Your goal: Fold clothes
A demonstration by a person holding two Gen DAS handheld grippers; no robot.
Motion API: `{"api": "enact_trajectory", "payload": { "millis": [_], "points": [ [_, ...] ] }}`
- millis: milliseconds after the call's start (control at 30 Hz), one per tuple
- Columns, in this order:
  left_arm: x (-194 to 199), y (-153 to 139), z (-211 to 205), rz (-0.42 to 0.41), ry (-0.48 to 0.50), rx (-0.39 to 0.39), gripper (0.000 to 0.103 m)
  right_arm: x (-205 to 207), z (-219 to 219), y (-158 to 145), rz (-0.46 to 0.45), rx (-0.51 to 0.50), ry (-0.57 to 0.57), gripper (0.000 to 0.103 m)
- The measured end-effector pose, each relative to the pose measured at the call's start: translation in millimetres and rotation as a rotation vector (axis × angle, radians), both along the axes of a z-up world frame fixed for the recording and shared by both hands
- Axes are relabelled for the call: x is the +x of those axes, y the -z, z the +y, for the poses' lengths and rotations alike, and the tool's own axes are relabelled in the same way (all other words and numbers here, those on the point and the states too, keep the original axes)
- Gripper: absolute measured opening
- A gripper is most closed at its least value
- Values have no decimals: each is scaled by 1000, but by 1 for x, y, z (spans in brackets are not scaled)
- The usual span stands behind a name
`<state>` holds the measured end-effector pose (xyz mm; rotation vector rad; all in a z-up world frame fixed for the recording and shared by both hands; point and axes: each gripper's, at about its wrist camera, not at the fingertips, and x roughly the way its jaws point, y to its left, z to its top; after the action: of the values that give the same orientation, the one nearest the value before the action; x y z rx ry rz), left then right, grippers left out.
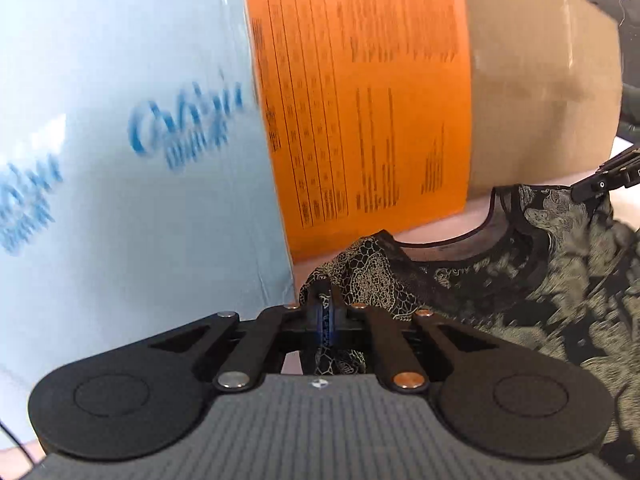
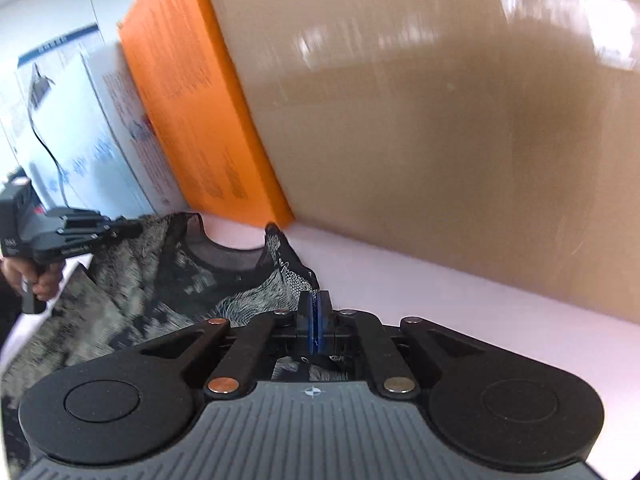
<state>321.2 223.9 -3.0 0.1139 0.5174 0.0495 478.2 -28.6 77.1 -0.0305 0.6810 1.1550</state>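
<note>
Left tongs [image 1: 325,312] and right tongs [image 2: 315,316] both clamped on patterned shirt [image 1: 520,280] shoulders.

1. A pale pink table top [image 2: 420,280] is carrying everything in view; bare surface is showing along the foot of the boxes.
2. A black garment with a pale lace-like print [image 1: 520,292] is lying on the table, its round neckline facing the boxes; both shoulder corners are standing raised off the surface.
3. A brown cardboard box [image 2: 440,120] is standing on the table at its far side.
4. An orange printed box [image 1: 360,100] is sitting touching the brown one.
5. A light blue box with blue lettering [image 1: 120,120] is standing beside the orange one.
</note>
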Motion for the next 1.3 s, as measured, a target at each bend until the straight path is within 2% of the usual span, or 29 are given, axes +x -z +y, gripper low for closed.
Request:
{"api": "enact_trajectory", "payload": {
  "millis": [133, 267, 367, 433, 467, 500, 533, 567, 600, 667, 733, 800, 867, 967, 1067, 1100, 1133, 1167, 1200, 1233, 1300],
  "points": [
    [-40, -25, -6, -92, 63, -7, 2, -36, -21, -24, -32, 60, -68, 2],
    [-109, -41, -22, -175, 167, 31, 2, -91, -59, -33, -77, 88, -145, 2],
    [-167, -35, -41, -167, 265, 92, 3, -133, -88, -23, -71, 74, -187, 3],
    [-201, -25, -57, -116, 340, 165, 7, -159, -104, -10, -68, 37, -216, 3],
    [-215, -20, -65, -84, 365, 204, 11, -170, -112, -4, -73, 17, -212, 3],
    [-228, -13, -71, -54, 380, 249, 25, -178, -120, 0, -71, 10, -207, 3],
    [-241, -7, -78, -24, 394, 293, 33, -186, -130, 4, -64, 22, -203, 3],
    [-253, -2, -83, -6, 403, 325, 47, -194, -141, 8, -57, 38, -200, 4],
    [-264, -1, -86, -8, 404, 334, 54, -200, -149, 11, -53, 52, -190, 7],
    [-284, 2, -91, -13, 406, 354, 54, -216, -156, 12, -72, 69, -155, 19],
    [-290, 0, -97, -38, 387, 338, 56, -228, -155, 10, -101, 81, -136, 37],
    [-289, -4, -104, -71, 358, 307, 73, -236, -145, 7, -127, 91, -132, 42],
    [-288, -8, -110, -105, 330, 275, 83, -245, -129, 3, -180, 64, -134, 44],
    [-273, -8, -138, -126, 335, 282, 83, -255, -98, 3, -288, -14, -145, 54],
    [-248, 4, -164, -76, 362, 312, 81, -258, -68, 10, -382, -105, -166, 68],
    [-239, 7, -169, -47, 371, 314, 68, -255, -60, 15, -397, -131, -164, 69],
    [-231, 11, -173, -18, 375, 310, 54, -251, -54, 18, -384, -146, -160, 63],
    [-223, 14, -175, 10, 369, 300, 18, -246, -48, 21, -364, -158, -156, 51],
    [-219, 16, -177, 28, 363, 286, 3, -246, -48, 21, -369, -144, -153, 14],
    [-217, 16, -177, 24, 365, 276, 2, -248, -49, 19, -380, -123, -150, 3],
    [-219, 14, -175, -4, 384, 249, 2, -252, -52, 15, -403, -79, -144, 3]
  ]
}}
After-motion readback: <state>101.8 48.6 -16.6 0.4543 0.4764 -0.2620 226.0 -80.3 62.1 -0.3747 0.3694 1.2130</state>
